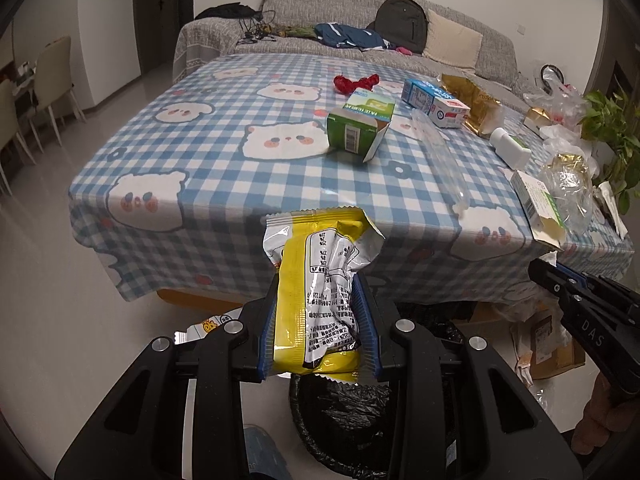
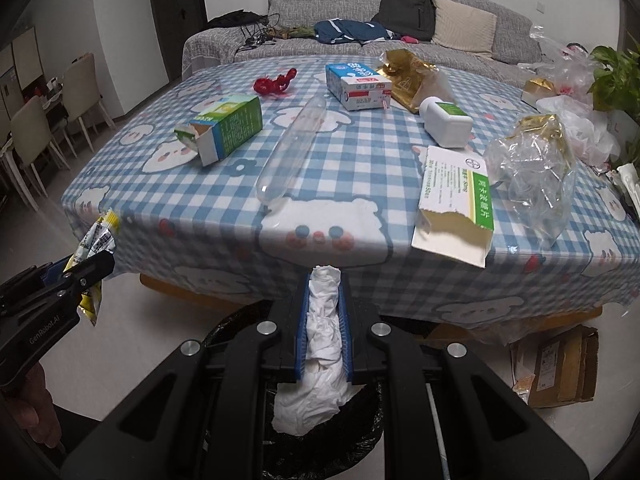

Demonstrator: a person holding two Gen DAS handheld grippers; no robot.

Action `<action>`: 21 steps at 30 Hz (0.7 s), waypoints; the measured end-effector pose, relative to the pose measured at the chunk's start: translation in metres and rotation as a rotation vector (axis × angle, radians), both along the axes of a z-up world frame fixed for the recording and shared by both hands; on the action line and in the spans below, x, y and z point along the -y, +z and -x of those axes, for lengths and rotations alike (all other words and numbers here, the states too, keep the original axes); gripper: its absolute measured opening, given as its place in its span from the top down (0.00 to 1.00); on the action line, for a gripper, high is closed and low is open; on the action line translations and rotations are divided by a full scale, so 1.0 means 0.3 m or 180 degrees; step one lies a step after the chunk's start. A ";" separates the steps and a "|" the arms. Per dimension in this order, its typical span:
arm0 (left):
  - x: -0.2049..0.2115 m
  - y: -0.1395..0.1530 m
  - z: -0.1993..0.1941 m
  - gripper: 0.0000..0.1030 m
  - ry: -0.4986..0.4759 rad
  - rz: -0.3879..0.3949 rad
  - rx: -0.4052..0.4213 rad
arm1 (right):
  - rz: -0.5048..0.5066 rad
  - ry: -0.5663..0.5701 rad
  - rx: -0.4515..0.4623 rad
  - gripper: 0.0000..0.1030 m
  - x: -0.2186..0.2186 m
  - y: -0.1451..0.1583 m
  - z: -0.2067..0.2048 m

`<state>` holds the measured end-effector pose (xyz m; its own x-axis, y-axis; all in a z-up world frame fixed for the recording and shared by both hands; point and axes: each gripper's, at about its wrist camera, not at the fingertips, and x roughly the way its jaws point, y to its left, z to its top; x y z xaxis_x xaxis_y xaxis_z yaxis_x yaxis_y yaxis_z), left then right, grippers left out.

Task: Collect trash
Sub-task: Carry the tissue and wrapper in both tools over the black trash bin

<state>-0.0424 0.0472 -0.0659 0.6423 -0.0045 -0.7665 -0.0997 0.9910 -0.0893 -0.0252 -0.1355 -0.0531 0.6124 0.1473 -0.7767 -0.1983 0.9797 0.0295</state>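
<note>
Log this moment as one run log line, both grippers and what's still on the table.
left gripper: shut on yellow snack wrapper | right gripper: shut on white tissue | both above black-lined bin | table: cartons left

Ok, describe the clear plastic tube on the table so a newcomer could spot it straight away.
Start at the checked tablecloth with bear faces. Near the front edge's middle, between the open green carton and the torn white box, lies the clear tube. It alone is long, see-through and round-ended.
</note>
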 end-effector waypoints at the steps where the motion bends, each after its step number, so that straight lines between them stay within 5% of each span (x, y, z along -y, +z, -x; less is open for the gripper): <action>1: 0.001 -0.014 0.005 0.68 0.0001 0.0005 -0.0020 | 0.0006 0.0001 -0.0018 0.88 -0.003 -0.014 0.005; 21: 0.037 -0.363 0.079 0.68 0.0018 0.0056 -0.0370 | 0.0101 0.0137 -0.0400 0.88 -0.099 -0.386 0.053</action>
<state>-0.0660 0.0362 -0.1749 0.5490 -0.0154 -0.8357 -0.1160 0.9888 -0.0944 -0.0410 -0.1060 -0.1689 0.5037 0.1455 -0.8515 -0.2367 0.9712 0.0259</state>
